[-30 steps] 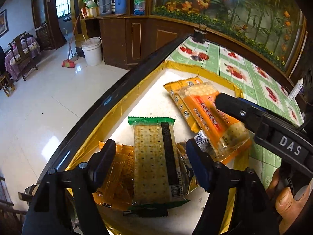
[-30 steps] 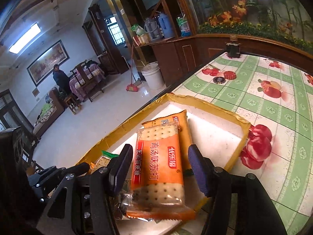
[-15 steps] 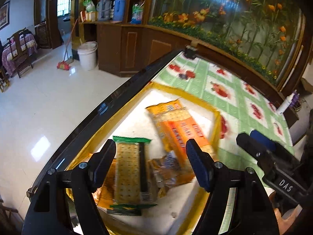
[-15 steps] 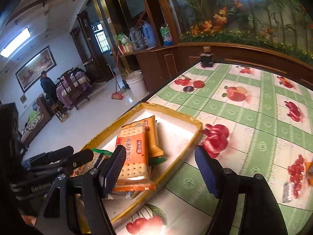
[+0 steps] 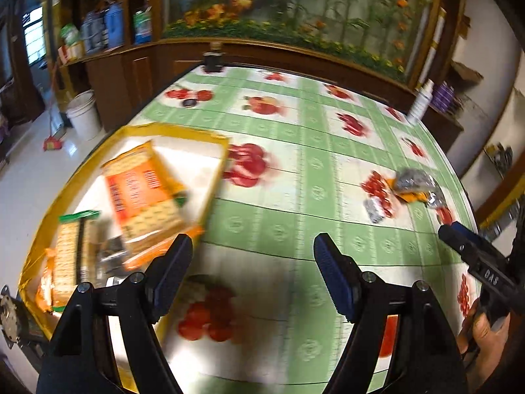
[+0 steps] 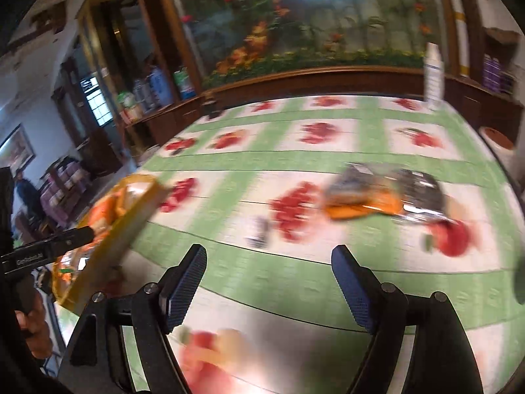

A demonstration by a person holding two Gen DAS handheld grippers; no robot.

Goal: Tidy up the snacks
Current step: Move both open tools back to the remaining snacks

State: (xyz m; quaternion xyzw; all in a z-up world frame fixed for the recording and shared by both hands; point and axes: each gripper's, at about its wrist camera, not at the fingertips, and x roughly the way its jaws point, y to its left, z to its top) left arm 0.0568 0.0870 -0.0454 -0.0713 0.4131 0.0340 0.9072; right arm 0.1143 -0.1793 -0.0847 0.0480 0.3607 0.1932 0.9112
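A yellow-rimmed tray (image 5: 210,193) sits at the table's left edge and holds an orange cracker pack (image 5: 141,193), a green-edged cracker pack (image 5: 70,256) and other snacks. The tray also shows in the right wrist view (image 6: 131,220). Loose snack packets (image 5: 413,187) lie on the tablecloth at the right, blurred in the right wrist view (image 6: 384,193). My left gripper (image 5: 252,272) is open and empty over the tablecloth, right of the tray. My right gripper (image 6: 269,282) is open and empty, short of the loose packets.
The green and white fruit-print tablecloth (image 5: 295,164) covers the table. A white bottle (image 5: 420,101) stands at the far right edge. A dark small object (image 5: 212,60) stands at the far edge. A wooden cabinet with an aquarium mural runs behind.
The right gripper let go of the orange cracker pack in the tray and opened. Both grippers swung right, away from the tray, toward the loose packets.
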